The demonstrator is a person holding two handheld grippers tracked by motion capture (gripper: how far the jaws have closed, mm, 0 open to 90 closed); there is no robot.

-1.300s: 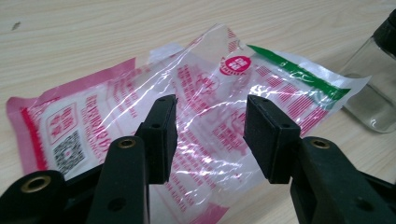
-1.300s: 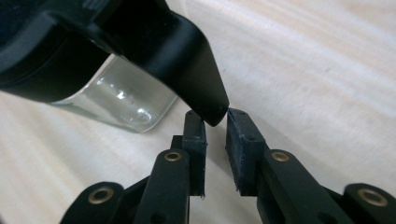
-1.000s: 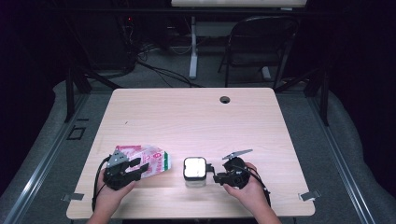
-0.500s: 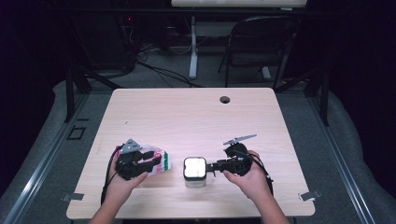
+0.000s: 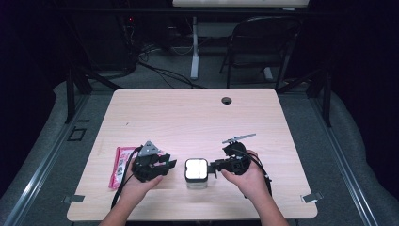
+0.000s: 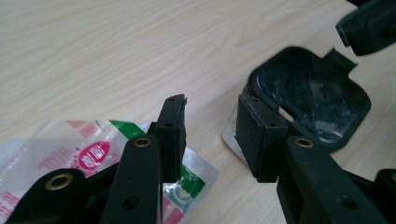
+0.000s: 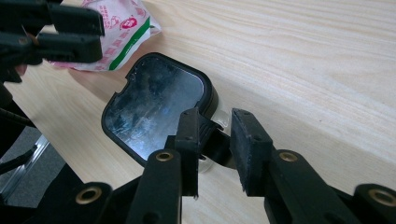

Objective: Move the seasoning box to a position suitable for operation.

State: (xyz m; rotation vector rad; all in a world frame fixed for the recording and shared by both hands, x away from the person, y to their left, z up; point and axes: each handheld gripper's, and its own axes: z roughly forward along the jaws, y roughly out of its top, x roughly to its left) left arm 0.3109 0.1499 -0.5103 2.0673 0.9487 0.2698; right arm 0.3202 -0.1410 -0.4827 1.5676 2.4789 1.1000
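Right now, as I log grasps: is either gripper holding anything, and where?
Left gripper: nothing. Right gripper's jaws straddle the lid's tab; whether clamped, cannot tell.

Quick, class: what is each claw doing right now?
Left claw: open, holding nothing, above the pink packet.
Right claw: open, its jaws astride the container lid's tab.

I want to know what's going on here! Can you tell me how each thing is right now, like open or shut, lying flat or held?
container: on the table, black lid on.
lid tab: between the right gripper's jaws; grip unclear.
snack packet: lying flat, looks sealed.
left gripper: open, holding nothing.
right gripper: around the tab, jaws slightly apart.
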